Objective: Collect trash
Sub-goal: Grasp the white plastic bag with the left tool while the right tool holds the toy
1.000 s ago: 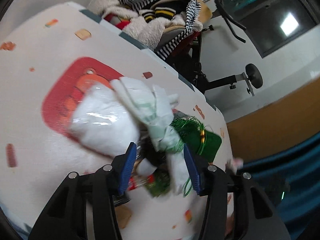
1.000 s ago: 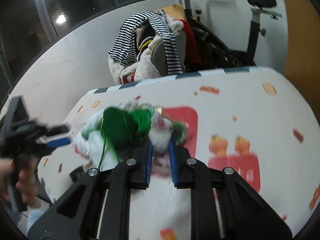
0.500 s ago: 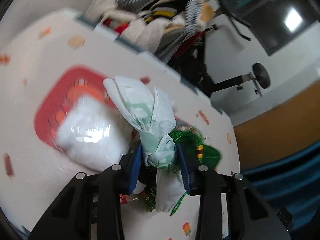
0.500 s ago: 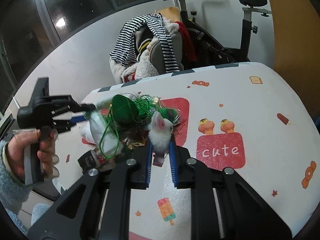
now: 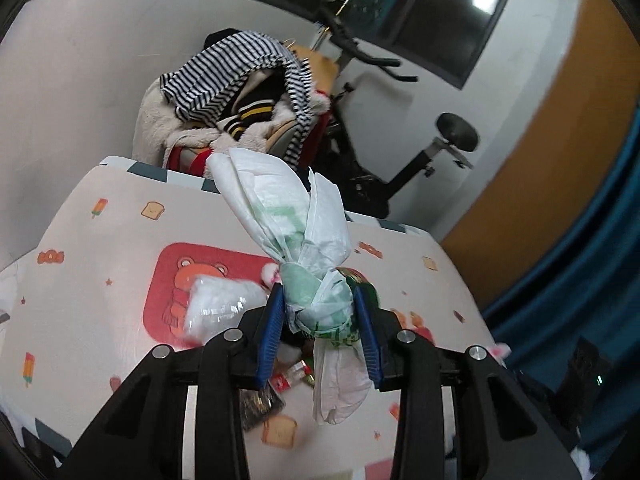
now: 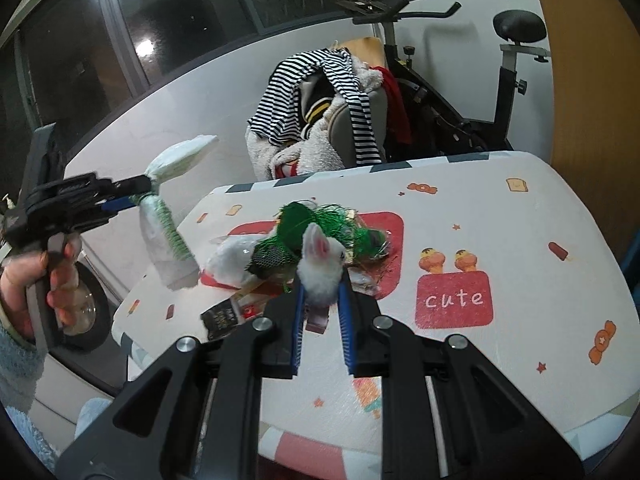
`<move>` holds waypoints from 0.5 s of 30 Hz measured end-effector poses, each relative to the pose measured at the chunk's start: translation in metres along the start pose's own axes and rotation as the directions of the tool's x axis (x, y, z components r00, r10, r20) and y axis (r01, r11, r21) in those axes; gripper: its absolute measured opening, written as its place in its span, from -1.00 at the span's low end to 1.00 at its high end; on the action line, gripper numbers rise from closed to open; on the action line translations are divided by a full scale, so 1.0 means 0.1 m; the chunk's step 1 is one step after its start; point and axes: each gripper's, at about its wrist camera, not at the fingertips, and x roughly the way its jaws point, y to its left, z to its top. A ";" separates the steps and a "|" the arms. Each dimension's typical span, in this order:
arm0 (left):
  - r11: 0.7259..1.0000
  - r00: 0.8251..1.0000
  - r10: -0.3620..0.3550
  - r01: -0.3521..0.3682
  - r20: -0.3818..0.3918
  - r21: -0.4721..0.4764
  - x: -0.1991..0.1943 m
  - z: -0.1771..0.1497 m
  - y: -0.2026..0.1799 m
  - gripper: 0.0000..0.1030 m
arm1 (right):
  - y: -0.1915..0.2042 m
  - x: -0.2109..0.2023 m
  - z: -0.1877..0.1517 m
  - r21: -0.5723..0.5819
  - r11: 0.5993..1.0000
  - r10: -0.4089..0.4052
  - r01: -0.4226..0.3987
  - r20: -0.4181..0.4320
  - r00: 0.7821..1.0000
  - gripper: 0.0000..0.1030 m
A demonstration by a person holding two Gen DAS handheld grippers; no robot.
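Left tongs clamped on knotted bag, lifted clear of table, likely for carrying off. Right tongs pinching white fluffy scrap just before remaining pile. Cartoon-print cloth on the table. Beyond: clothes-heaped chair, exercise bike, dark windows.

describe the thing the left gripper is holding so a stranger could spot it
Look off the left end of the patterned table, where the left gripper is raised. It pinches a white plastic bag at its knot, clear of the table, unlike the green tinsel lying there.
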 end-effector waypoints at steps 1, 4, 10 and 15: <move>1.000 1.000 -0.012 0.012 0.000 0.000 -0.06 -0.05 0.00 -0.33 | 0.03 -0.04 -0.01 -0.003 1.000 0.002 -0.002 0.001 1.000 -0.63; 0.999 0.999 -0.042 0.042 -0.005 0.023 -0.30 -0.32 -0.05 -0.33 | 0.14 -0.18 -0.04 -0.023 1.000 0.008 -0.008 0.008 1.000 -0.63; 0.992 0.997 -0.073 0.077 -0.039 0.104 -0.63 -0.94 -0.17 -0.33 | 0.39 -0.41 -0.21 -0.063 0.998 0.018 -0.017 0.007 1.000 -0.63; 0.987 0.991 -0.086 0.099 -0.102 0.128 -0.69 -1.42 -0.15 -0.33 | 0.52 -0.51 -0.41 -0.061 0.998 0.020 -0.021 -0.022 1.000 -0.63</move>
